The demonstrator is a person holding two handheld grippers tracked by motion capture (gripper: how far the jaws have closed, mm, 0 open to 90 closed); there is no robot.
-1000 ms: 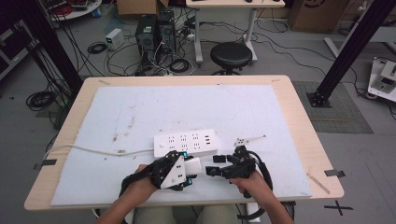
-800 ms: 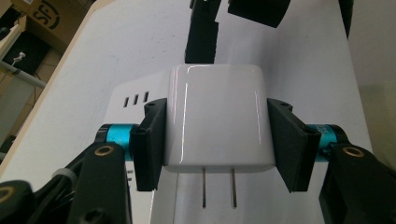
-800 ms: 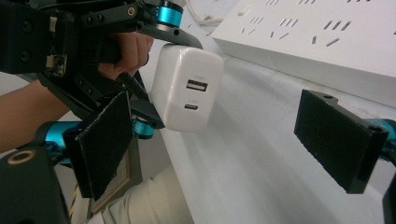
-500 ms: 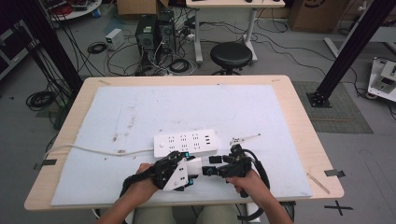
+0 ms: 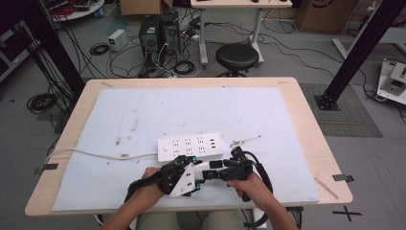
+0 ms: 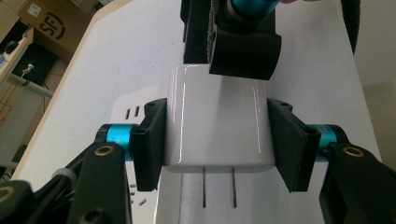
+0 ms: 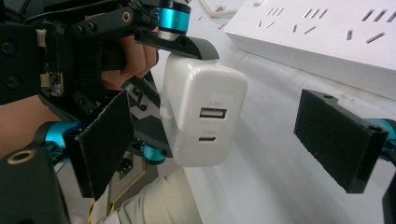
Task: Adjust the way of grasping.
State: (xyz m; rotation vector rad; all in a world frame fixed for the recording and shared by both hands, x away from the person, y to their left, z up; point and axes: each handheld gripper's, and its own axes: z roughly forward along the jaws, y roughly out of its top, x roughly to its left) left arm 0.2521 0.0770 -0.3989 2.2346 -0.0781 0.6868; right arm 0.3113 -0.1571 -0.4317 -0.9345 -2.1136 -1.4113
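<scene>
Glossy white plastic marks the USB charger [image 5: 207, 167], held low at centre of the high view just below the power strip [image 5: 190, 146] on the desk [image 5: 306, 124]. Left gripper view: the left claw [image 6: 219, 147] clamps its smooth flat sides, prongs at bottom; likely light, rigid, slippery. Right gripper view: the right claw [image 7: 233, 140] stands wide open around the charger's port end, gripping nothing.
</scene>
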